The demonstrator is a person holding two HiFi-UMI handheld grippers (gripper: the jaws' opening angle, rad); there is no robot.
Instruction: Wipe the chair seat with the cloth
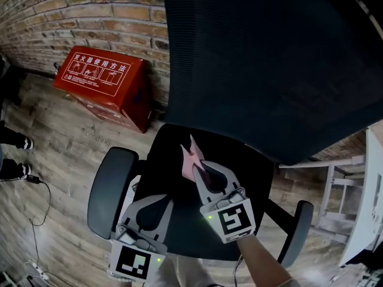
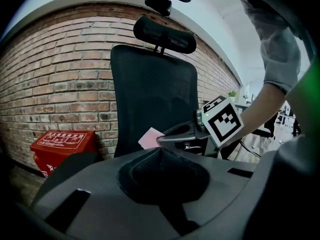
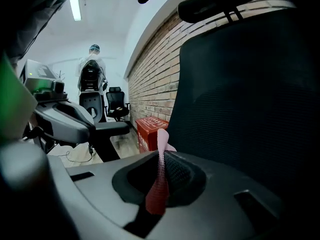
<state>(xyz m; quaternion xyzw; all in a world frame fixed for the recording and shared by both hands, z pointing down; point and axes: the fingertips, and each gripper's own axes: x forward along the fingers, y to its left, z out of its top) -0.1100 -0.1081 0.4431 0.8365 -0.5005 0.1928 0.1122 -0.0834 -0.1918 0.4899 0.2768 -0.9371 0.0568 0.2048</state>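
The black office chair's seat (image 1: pixel 239 178) fills the middle of the head view, under its tall mesh back (image 1: pixel 269 58). A pink cloth (image 1: pixel 190 154) sticks up from my right gripper (image 1: pixel 197 167), which is shut on it just above the seat's middle. In the right gripper view the cloth (image 3: pixel 161 174) runs pinched between the jaws and pokes out past them. My left gripper (image 1: pixel 157 197) is lower left, over the seat's front, shut with nothing in it. From the left gripper view the right gripper (image 2: pixel 165 139) and cloth (image 2: pixel 149 138) lie just ahead.
Two dark armrests (image 1: pixel 111 184) (image 1: pixel 296 232) flank the seat. A red box (image 1: pixel 105 82) stands against the brick wall (image 1: pixel 72 17) at the left. A cable (image 1: pixel 39 208) lies on the wooden floor. A white frame (image 1: pixel 341 190) stands at the right.
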